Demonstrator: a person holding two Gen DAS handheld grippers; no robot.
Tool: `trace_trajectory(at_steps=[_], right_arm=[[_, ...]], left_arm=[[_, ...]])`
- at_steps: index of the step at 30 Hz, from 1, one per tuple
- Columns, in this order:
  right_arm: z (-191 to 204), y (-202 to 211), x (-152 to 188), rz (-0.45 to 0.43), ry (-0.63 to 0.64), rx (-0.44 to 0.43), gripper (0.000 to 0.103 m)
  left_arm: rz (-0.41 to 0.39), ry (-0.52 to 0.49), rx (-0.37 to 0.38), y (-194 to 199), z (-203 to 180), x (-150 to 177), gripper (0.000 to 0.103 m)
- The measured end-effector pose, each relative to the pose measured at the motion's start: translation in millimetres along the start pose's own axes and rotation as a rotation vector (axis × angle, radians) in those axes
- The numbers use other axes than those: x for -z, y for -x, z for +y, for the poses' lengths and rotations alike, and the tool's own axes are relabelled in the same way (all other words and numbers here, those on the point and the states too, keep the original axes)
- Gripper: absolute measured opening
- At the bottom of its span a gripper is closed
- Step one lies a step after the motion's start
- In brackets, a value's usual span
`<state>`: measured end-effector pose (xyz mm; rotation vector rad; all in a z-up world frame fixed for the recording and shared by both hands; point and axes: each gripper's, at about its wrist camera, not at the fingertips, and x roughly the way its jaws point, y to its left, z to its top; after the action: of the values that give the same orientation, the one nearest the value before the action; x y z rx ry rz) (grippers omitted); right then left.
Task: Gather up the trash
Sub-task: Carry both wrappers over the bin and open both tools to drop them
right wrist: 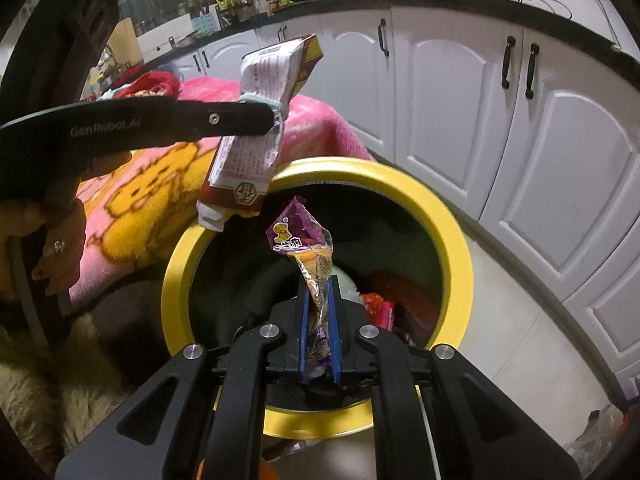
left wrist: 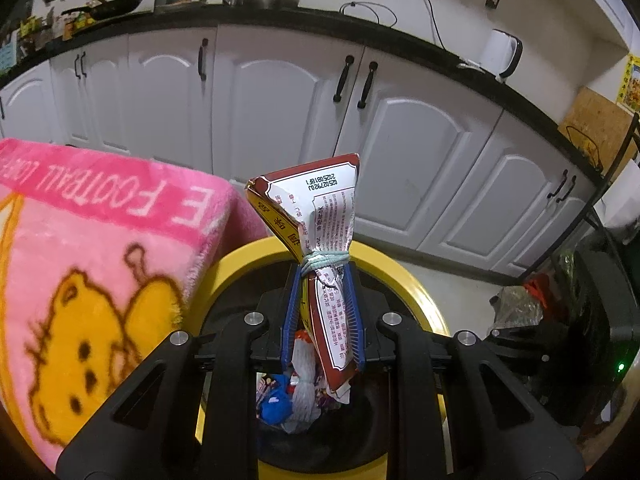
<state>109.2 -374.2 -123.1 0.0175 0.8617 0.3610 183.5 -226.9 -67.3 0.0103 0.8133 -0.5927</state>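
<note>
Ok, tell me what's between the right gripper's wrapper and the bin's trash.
Nothing: in the right wrist view the purple wrapper hangs over the open bin.

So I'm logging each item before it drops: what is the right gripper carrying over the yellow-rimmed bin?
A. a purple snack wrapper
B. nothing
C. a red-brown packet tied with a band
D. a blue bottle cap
A: the right gripper has its jaws shut on the purple snack wrapper above the yellow-rimmed bin.
</note>
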Motion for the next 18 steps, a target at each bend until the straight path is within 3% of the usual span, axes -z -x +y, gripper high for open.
trace_trajectory(at_steps=[18], right_arm=[[-5.0,-14.6,4.2,0.034,-0.033,-0.006,0.015]], left_arm=[[0.074,0.041,-0.007,-20.5,12.2,7.9,0.018]])
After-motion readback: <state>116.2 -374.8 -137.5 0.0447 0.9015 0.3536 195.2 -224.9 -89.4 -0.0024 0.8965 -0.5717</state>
